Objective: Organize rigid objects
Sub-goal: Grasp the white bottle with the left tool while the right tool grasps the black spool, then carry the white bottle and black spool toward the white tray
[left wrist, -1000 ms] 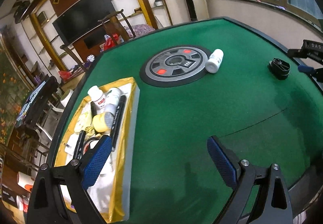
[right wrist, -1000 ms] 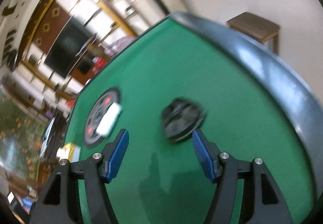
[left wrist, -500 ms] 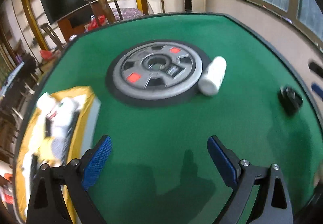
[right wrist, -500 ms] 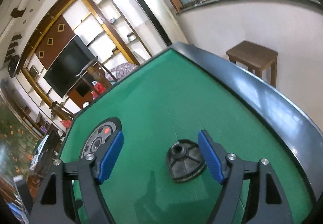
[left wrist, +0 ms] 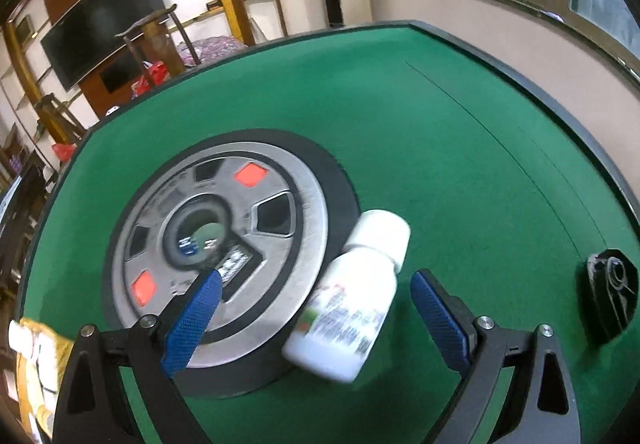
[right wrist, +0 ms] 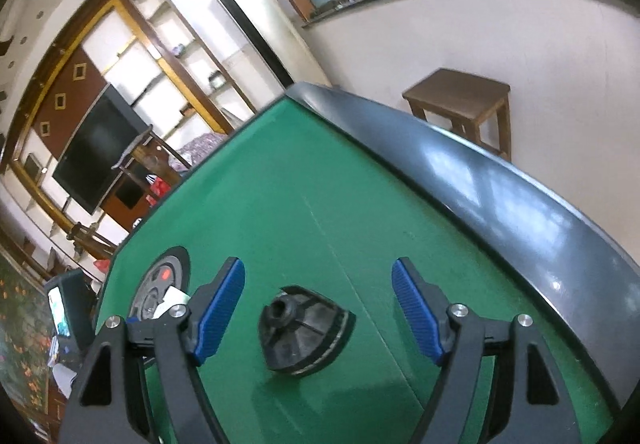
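Note:
A white pill bottle (left wrist: 352, 292) lies on its side on the green table, leaning on the rim of a grey weight plate (left wrist: 216, 256). My left gripper (left wrist: 316, 308) is open, and the bottle lies between its blue pads without touching them. A black ribbed knob (right wrist: 302, 332) sits on the felt between the open pads of my right gripper (right wrist: 318, 304); it also shows at the right edge of the left wrist view (left wrist: 610, 292). The bottle is partly visible in the right wrist view (right wrist: 170, 302).
A yellow tray (left wrist: 34, 368) with white bottles sits at the far left. The table's black rim (right wrist: 520, 204) runs close on the right, with a wooden stool (right wrist: 464, 100) beyond it.
My left gripper swung right, away from the tray, and moved in until the bottle lies between its pads. My right gripper closed in on the black knob, which now sits between its pads.

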The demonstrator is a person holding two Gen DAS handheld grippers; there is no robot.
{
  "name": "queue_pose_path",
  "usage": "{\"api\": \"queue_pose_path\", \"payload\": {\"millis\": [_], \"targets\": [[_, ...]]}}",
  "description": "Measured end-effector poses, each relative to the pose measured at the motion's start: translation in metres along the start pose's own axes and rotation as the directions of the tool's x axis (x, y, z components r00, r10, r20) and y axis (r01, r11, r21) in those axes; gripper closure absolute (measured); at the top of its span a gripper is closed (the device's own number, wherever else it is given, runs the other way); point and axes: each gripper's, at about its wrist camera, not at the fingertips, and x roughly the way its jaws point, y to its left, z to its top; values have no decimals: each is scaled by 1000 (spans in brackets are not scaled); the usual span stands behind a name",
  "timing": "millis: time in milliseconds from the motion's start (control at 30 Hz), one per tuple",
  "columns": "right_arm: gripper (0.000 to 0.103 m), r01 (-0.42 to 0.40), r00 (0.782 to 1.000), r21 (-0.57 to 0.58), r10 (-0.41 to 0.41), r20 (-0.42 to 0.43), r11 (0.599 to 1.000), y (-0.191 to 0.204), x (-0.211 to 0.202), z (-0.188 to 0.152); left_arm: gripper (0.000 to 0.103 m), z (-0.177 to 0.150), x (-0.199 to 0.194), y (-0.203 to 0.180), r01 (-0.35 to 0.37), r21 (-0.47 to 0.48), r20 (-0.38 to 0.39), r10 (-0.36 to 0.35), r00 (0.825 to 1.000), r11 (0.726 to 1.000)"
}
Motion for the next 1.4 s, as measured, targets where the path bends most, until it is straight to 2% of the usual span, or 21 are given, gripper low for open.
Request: {"api": "queue_pose_path", "payload": {"millis": [67, 133, 167, 300, 400, 500, 833, 1100, 1200, 1233, 1267, 1400], "targets": [[27, 8, 1000, 2, -8, -9, 1000, -1, 3, 0, 17, 0, -1, -3, 37, 15, 3, -37, 999, 999], [27, 18, 1000, -9, -19, -12, 1000, 0, 5, 0, 56, -3, -6, -4, 88, 22, -5, -88, 996, 996], [27, 23, 1000, -15, -24, -13, 1000, 1, 5, -1, 61, -5, -11, -5, 95, 27, -13, -94, 995, 995], [27, 23, 999, -44, -25, -45, 999, 4, 13, -6, 62, -20, -25, -8, 87, 57, -7, -87, 996, 995], [28, 31, 995, -71, -38, -92, 997, 10, 21, -12, 62, -34, -35, -5, 104, 32, -11, -103, 995, 994], [27, 45, 994, -89, -53, -100, 995, 13, 24, -16, 63, -49, -48, -3, 110, 16, -16, -109, 994, 994], [23, 66, 987, -165, -89, -136, 984, 27, 35, -22, 68, -98, -122, 27, 204, -65, 35, -203, 979, 977], [22, 59, 983, -284, -106, -153, 957, 46, 41, -32, 68, -130, -172, 57, 162, -87, 106, -153, 983, 983], [22, 54, 983, -277, -100, -152, 959, 44, 41, -31, 68, -138, -185, 70, 145, -99, 131, -132, 983, 984], [24, 55, 983, -276, -100, -152, 960, 44, 41, -31, 68, -140, -189, 74, 143, -104, 138, -129, 982, 984], [36, 67, 983, -276, -111, -147, 959, 43, 41, -32, 68, -142, -193, 78, 145, -110, 147, -128, 981, 983], [36, 83, 982, -282, -128, -143, 956, 46, 39, -34, 68, -149, -207, 95, 139, -128, 172, -116, 978, 982]]}}
